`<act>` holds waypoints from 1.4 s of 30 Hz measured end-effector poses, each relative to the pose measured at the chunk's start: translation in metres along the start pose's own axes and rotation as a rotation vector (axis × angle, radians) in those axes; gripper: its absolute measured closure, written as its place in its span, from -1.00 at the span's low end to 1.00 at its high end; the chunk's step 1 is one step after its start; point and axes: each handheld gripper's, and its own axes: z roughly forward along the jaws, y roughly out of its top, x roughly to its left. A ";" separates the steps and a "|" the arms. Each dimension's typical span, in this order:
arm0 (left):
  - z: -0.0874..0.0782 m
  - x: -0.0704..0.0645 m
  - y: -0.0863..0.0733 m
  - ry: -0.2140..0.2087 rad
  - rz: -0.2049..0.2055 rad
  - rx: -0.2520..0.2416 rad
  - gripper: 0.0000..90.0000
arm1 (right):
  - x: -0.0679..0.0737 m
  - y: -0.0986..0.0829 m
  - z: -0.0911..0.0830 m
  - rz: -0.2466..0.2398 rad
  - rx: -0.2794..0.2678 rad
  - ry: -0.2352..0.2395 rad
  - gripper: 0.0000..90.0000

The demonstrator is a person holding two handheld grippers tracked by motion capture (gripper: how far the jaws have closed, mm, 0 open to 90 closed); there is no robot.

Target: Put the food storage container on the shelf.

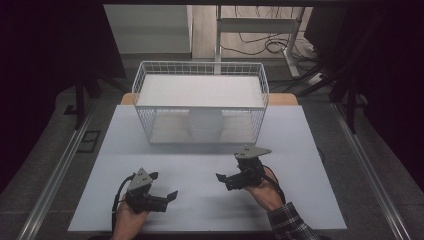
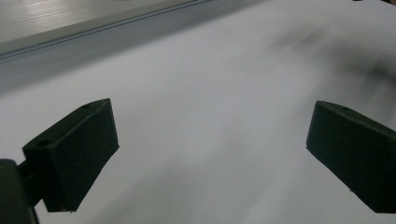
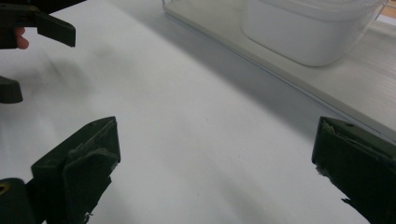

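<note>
Covering most of the table is one white mat (image 1: 210,195), running from the near edge to the far side. One white wire basket (image 1: 200,70) is sitting at the far middle of the mat, with a flat white shelf across its top level. One white tub (image 1: 205,125) is standing under that shelf on the basket's floor; in the right gripper view the tub (image 3: 308,32) is showing as smooth, milky plastic with rounded lower corners. Two grippers are hovering over the near part of the mat, well apart from the basket. Nearest, at the left, a hand is holding the left gripper (image 1: 162,187), jaws spread wide and gripping nothing. Slightly farther, at the right, a hand in a plaid sleeve is holding the right gripper (image 1: 227,170), jaws likewise wide apart and empty.
</note>
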 end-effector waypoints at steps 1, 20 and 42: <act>0.000 0.000 0.000 0.002 0.001 0.002 -0.96 | 0.000 -0.001 -0.001 0.000 0.001 0.000 -0.99; -0.008 -0.001 -0.003 0.024 0.006 0.013 -0.96 | 0.005 -0.024 -0.028 0.020 0.004 -0.037 -1.00; -0.030 0.002 -0.010 0.065 -0.004 0.006 -0.95 | 0.001 -0.049 -0.066 0.046 -0.006 -0.093 -1.00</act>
